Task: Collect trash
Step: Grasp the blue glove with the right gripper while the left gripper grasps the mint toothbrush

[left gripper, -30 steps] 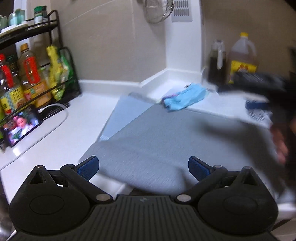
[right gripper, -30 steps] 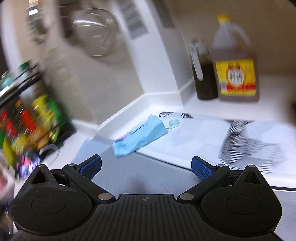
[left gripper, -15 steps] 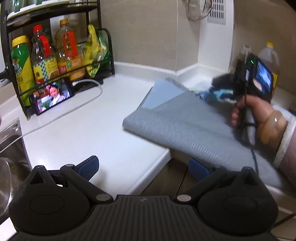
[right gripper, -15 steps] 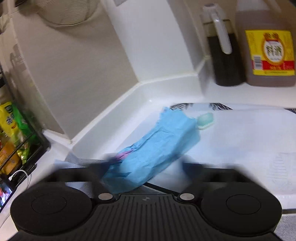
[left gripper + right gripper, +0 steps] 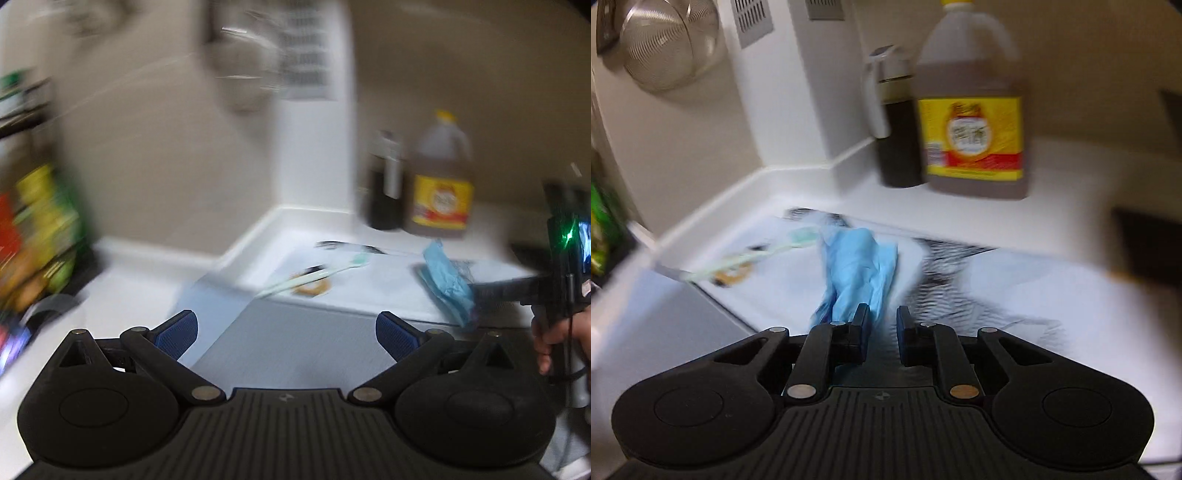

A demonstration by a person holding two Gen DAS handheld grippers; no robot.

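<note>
Your white bench [image 5: 1071, 221] fills most of the view, with a grey mat [image 5: 295, 343] at the front and a white printed sheet [image 5: 1052, 295] behind it. At the back, by the wall, stand a big jug [image 5: 971, 110] with a yellow label and a dark bottle [image 5: 897, 147] just beside it. The trash you want now is the blue wrapper [image 5: 860, 266]. It lies crumpled on the sheet, with its near end right at your right hand-held gripper [image 5: 882, 332]. The jaws there are closing, and the wrapper's near end sits between them, though you cannot tell yet if the pads press on it. Your left hand-held gripper [image 5: 286, 332] is wide open and holds nothing, waiting above the mat. Left of the wrapper lie a pale green stick [image 5: 750, 254] and a small brown bit [image 5: 733, 275], which look like more trash to pick up later. So you seem to be at the grab step for the first piece. Next, squeeze all the way until the thin wrapper is pinched tight, then lift it slowly. It is light and floppy, so it may slip out if the grip is loose.
</note>
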